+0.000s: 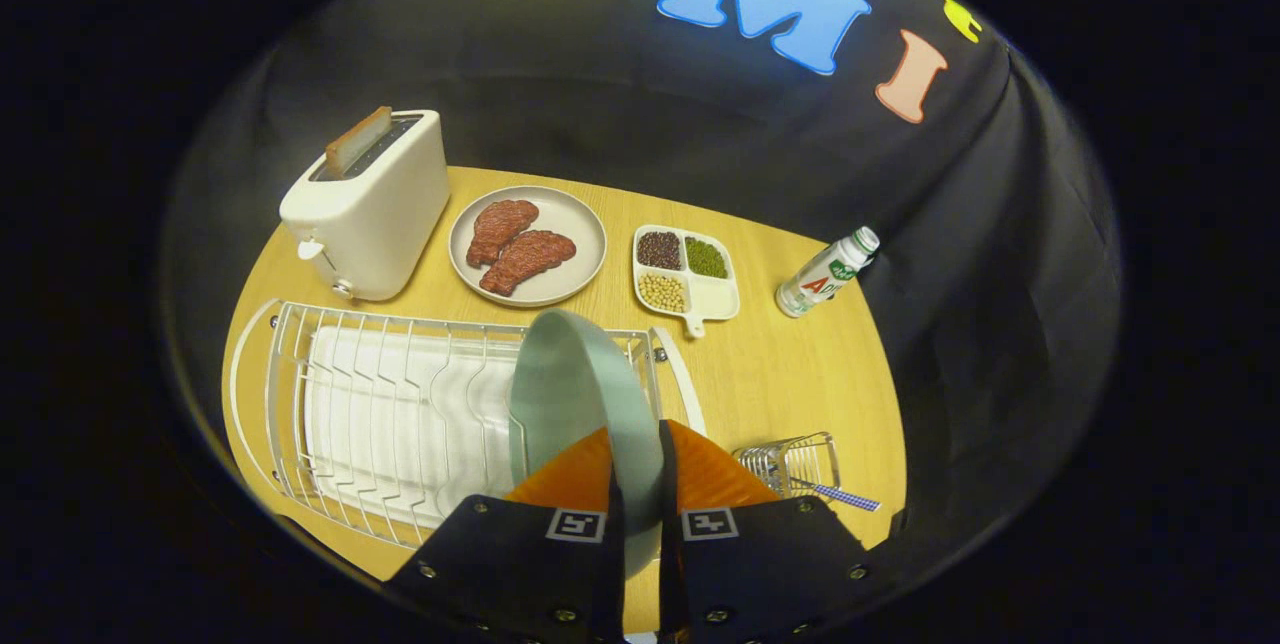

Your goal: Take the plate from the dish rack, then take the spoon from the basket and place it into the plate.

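A pale green plate (pixel 575 389) stands on edge between my fingers, and my gripper (pixel 637 469) is shut on its rim. The plate is at the right end of the white wire dish rack (pixel 380 404), over its last slots; whether it still rests in the rack I cannot tell. To the right of my fingers sits a small wire basket (pixel 795 462) with a spoon in it, whose blue-checked handle (pixel 848 496) sticks out toward the table edge.
Beyond the rack stand a white toaster (pixel 370 209) with a slice in it, a grey plate of meat pieces (pixel 528 246), a divided dish of beans (pixel 685 269) and a small bottle (pixel 828 272) lying tilted. Bare wooden table (pixel 790 374) lies right of the rack.
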